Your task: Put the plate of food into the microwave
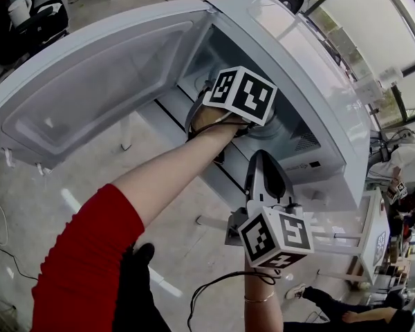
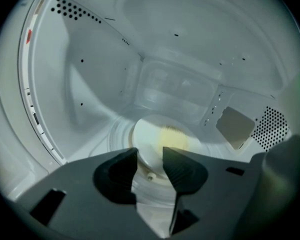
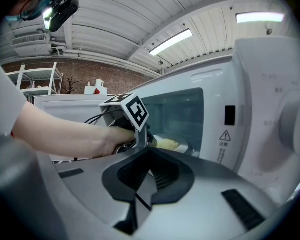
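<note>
The white microwave (image 1: 318, 81) stands with its door (image 1: 90, 81) swung open to the left. A pale plate (image 2: 157, 134) with yellow food (image 2: 176, 140) rests on the glass turntable inside the cavity. My left gripper (image 2: 150, 154) reaches into the cavity with its jaws open, just in front of the plate's near rim, the pads not pressing on it. In the head view only its marker cube (image 1: 240, 94) and the hand show. My right gripper (image 1: 261, 156) hovers outside, below the opening, jaws together and empty. From the right gripper view the food (image 3: 167, 144) is visible past the left hand.
The cavity's walls close in round the left gripper, with vent holes (image 2: 272, 126) at the right. The control panel (image 3: 275, 124) flanks the opening on the right. Cables lie on the floor (image 1: 28, 206) below. Another person's legs (image 1: 346, 306) show at bottom right.
</note>
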Action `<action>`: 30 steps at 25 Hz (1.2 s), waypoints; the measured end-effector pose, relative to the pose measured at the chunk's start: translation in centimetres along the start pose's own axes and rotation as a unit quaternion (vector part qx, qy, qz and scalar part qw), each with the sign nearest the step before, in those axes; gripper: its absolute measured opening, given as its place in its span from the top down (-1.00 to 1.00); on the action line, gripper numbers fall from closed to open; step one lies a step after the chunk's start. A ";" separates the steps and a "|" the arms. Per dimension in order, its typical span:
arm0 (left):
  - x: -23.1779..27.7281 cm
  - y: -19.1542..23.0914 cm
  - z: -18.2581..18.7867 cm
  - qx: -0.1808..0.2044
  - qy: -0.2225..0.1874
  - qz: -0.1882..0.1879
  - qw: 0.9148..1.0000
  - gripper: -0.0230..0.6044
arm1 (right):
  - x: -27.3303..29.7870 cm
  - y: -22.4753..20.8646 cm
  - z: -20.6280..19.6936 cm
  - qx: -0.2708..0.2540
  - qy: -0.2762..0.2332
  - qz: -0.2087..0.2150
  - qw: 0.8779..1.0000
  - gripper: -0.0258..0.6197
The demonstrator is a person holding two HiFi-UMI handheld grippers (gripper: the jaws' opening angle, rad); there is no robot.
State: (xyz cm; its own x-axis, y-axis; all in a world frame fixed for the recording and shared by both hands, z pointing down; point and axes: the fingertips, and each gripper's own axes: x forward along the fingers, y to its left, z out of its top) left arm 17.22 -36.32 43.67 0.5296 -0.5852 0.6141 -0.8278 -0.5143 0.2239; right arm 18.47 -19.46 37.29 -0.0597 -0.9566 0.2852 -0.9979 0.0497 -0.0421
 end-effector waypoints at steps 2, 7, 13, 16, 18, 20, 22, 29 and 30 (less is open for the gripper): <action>0.0 0.1 0.0 0.010 -0.002 0.010 1.000 0.43 | -0.2 -0.1 0.0 -0.001 0.001 -0.001 1.000 0.88; -0.3 0.3 0.6 0.068 -0.016 0.037 0.997 0.43 | -0.4 -0.3 0.3 0.000 0.002 -0.004 1.000 0.88; -0.8 1.2 1.0 0.053 -0.040 0.019 0.998 0.43 | -0.1 0.2 -0.3 -0.004 0.005 -0.005 1.000 0.88; -3.3 2.5 2.2 0.035 -0.089 0.001 0.995 0.54 | -0.1 0.7 0.0 -0.005 0.004 -0.001 1.000 0.88; -5.3 2.9 2.9 0.037 -0.126 -0.013 0.991 0.74 | -0.3 0.7 0.2 0.002 -0.001 -0.001 1.000 0.88; -7.3 2.9 2.9 0.039 -0.158 -0.043 0.986 0.88 | -0.6 1.1 0.4 0.008 -0.005 0.000 1.000 0.88; -9.7 3.3 2.3 0.040 -0.183 -0.080 0.979 0.89 | -0.8 2.4 0.7 0.013 -0.009 0.004 1.000 0.88; -20.0 0.6 0.1 0.029 -0.260 -0.198 0.944 0.90 | -5.9 4.6 3.2 0.031 -0.027 0.049 0.998 0.88; -21.6 0.1 -0.1 0.039 -0.266 -0.209 0.940 0.90 | -7.1 4.8 3.7 0.038 -0.034 0.051 0.997 0.88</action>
State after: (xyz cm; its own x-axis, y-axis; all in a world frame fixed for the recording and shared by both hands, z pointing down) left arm 5.69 -23.65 30.54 0.8402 -0.5420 0.0154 -0.5221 -0.8010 0.2930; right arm 14.24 -13.48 31.51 -0.1563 -0.9649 0.2110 -0.9817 0.1282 -0.1410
